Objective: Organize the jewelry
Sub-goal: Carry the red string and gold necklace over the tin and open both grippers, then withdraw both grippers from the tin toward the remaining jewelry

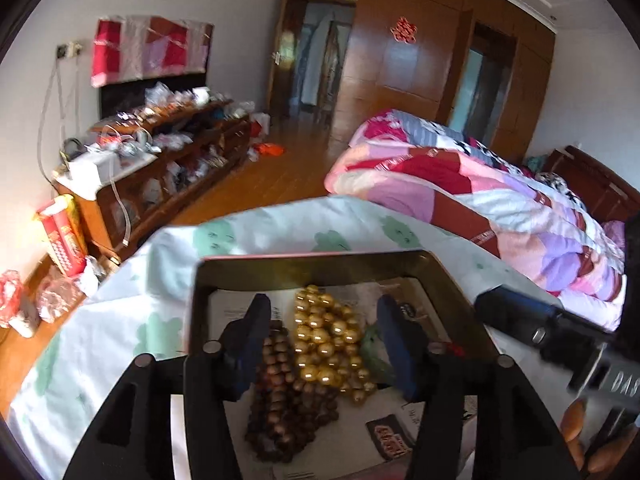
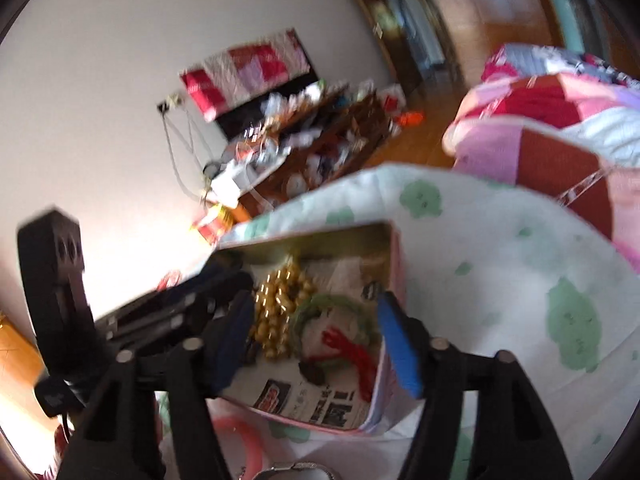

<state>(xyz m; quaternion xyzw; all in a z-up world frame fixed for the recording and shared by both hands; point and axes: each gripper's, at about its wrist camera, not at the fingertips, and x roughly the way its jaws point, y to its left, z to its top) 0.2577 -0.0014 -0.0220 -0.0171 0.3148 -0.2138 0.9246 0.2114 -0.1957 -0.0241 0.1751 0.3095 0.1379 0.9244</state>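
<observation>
Between the blue pads of the left gripper (image 1: 322, 344), at lower centre of the left wrist view, lie two heaps of beads inside an open tin box (image 1: 320, 262). The jaws stand wide, pressing on nothing; the brown wooden bead strand (image 1: 280, 392) runs lengthwise from just inside the left pad down toward the bottom of the frame, and the gold bead strand (image 1: 326, 340) lies beside it on its right, its long axis also running up and down the frame, roughly parallel to the pads. Both strands sit directly ahead of and below this gripper, so it appears the better placed for either. Printed paper (image 1: 236, 312) lines the box floor.

At lower centre of the right wrist view, the right gripper (image 2: 320, 340) is likewise spread wide and holds nothing. Its right-hand pad hangs over the box's pink side wall (image 2: 394, 264); its left-hand pad is over the interior. Ahead of it, within the box, lies a green bangle (image 2: 340, 304) with a red tassel (image 2: 352, 354) across its lower part; the gold strand touches the bangle on its left. This view is blurred, so fine contact cannot be judged.

The box rests on a white cloth with green prints (image 1: 120, 300) covering the worktop. A pink ring (image 2: 240, 436) lies outside the box at the lower left of the right view.
</observation>
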